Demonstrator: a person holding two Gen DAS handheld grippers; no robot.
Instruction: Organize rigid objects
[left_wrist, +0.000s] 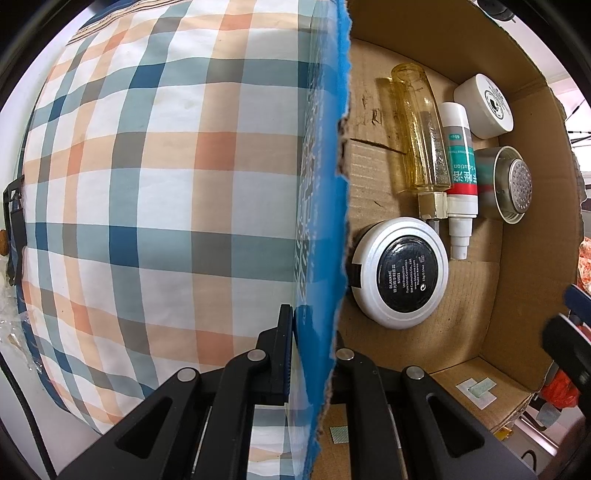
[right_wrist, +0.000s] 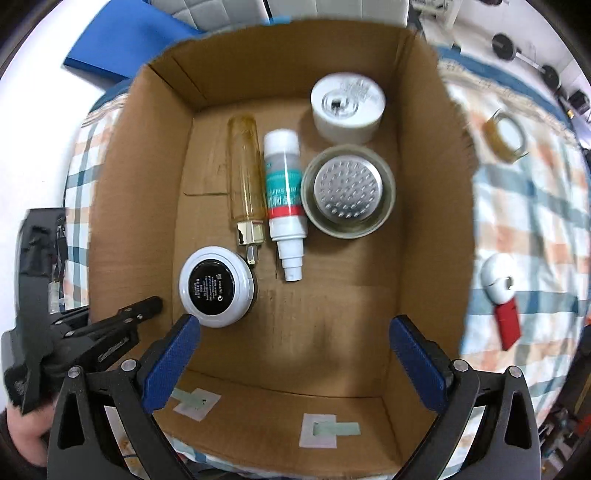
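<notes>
The left gripper (left_wrist: 295, 354) is clamped tight on the torn blue-faced wall of the cardboard box (right_wrist: 122, 206), pinning that side flap between its pads, and from the right wrist view you can see it gripping the box's left wall with a hand (right_wrist: 22, 432) behind it. Over the box, the right gripper (right_wrist: 295, 354) hangs with its blue pads spread as wide as they go, nothing between them, pointing straight down at the bare cardboard floor. Inside, things are lining up nicely: the round white compact (right_wrist: 216, 286) with the black label lies nearest the left wall, touching the nozzle of the amber glass bottle (right_wrist: 245, 177), which lies just beside the white spray bottle (right_wrist: 286, 199) with teal and red bands. To the right of those sits the metal strainer cup (right_wrist: 347, 190), and beyond it, towards the far wall, the white jar (right_wrist: 347, 107). Outside on the plaid cloth (right_wrist: 535, 206) wait a roll of tape (right_wrist: 506, 134) and a white and red item (right_wrist: 502, 295), well apart from the box.
</notes>
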